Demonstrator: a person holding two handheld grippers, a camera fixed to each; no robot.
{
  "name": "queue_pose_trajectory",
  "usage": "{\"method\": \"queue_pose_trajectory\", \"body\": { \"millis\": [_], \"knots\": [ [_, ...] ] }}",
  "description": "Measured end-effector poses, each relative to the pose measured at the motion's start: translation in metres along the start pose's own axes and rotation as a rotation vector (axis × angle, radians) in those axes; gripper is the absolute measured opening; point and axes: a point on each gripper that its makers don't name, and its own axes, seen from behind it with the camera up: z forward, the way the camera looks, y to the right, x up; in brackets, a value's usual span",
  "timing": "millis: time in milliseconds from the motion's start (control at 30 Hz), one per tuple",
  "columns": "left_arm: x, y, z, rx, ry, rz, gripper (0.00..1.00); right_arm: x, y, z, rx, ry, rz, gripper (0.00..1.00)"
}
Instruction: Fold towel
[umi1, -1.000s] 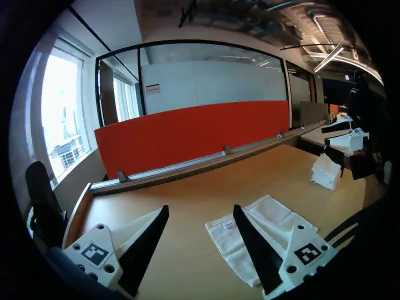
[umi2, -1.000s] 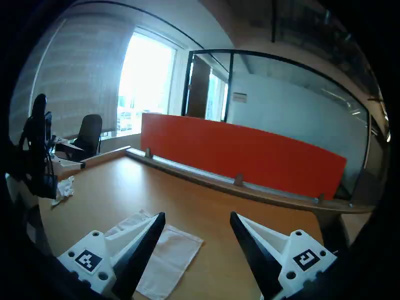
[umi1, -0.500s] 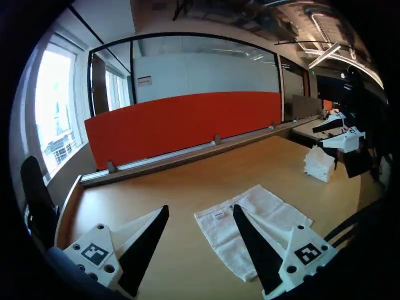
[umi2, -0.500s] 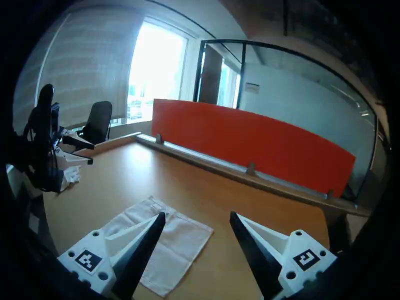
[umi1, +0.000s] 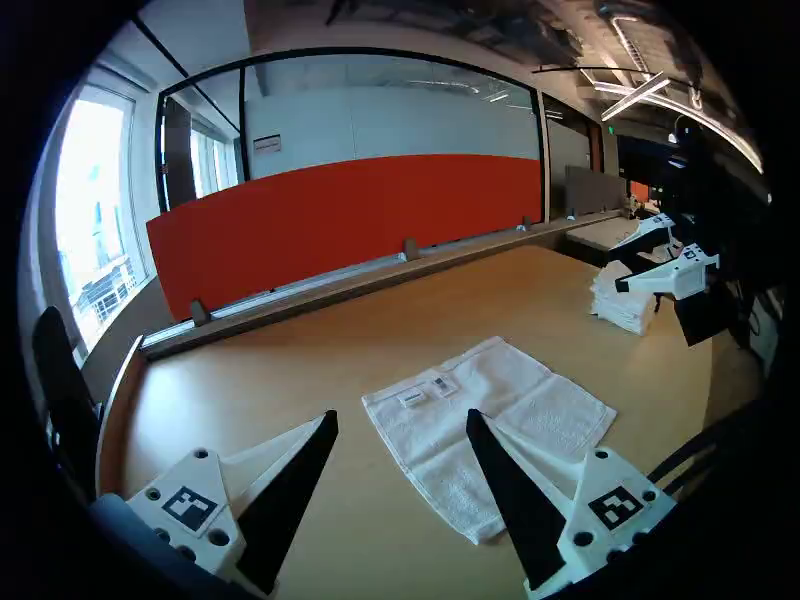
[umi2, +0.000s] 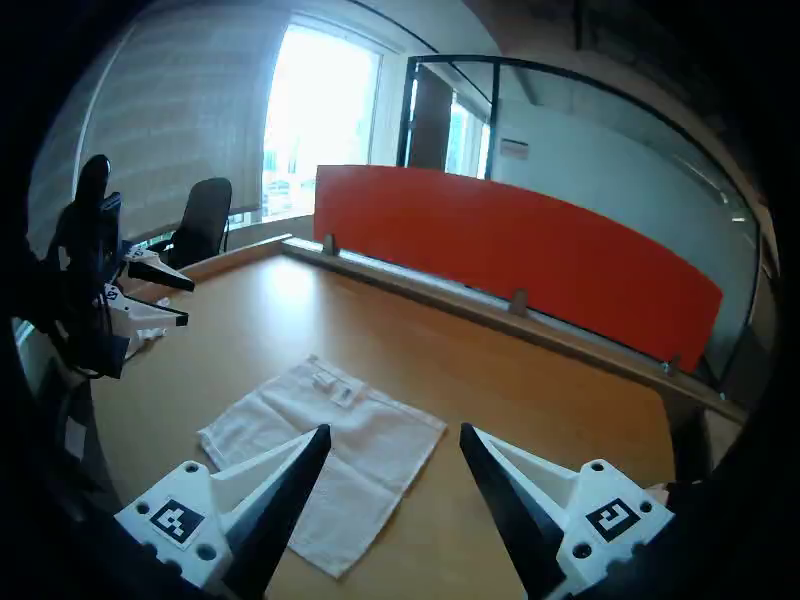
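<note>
**A:** Left gripper view, lower frame. The left tool (umi1: 400, 414) has its fingers spread with nothing between them, over the wooden surface (umi1: 300, 350).

**B:** Towel?

**A:** The white towel (umi1: 450, 420) lies flat on the surface, from centre to lower right. The tool's right-hand finger partly covers it. Two small tags sit near its upper edge. At far right is a stack of folded white cloths (umi1: 615, 305).

**B:** Right gripper view?

**A:** An office chair (umi2: 205, 225) stands at upper left. The right tool (umi2: 394, 428) is spread too, and empty. The towel lies at lower centre-left, with its near edge behind the left-hand finger. An orange divider panel (umi2: 520, 250) runs from centre to upper right.
</note>
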Motion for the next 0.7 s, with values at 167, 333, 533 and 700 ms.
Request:
{"method": "queue_pose_trajectory", "body": {
  "millis": [167, 333, 533, 700],
  "knots": [
    [-0.020, 0.009, 0.006, -0.019, -0.030, 0.014, 0.95, -0.022, -0.007, 0.006, 0.015, -0.032, -0.014, 1.00],
    [-0.037, 0.019, 0.011, -0.041, -0.054, 0.016, 0.95, -0.041, -0.014, 0.012, 0.035, -0.061, -0.013, 1.00],
    [-0.060, 0.030, 0.018, -0.073, -0.090, 0.014, 0.95, -0.068, -0.022, 0.020, 0.058, -0.102, -0.020, 1.00],
    [-0.080, 0.040, 0.024, -0.102, -0.127, 0.026, 0.95, -0.093, -0.031, 0.026, 0.079, -0.143, -0.024, 1.00]
  ]
}}
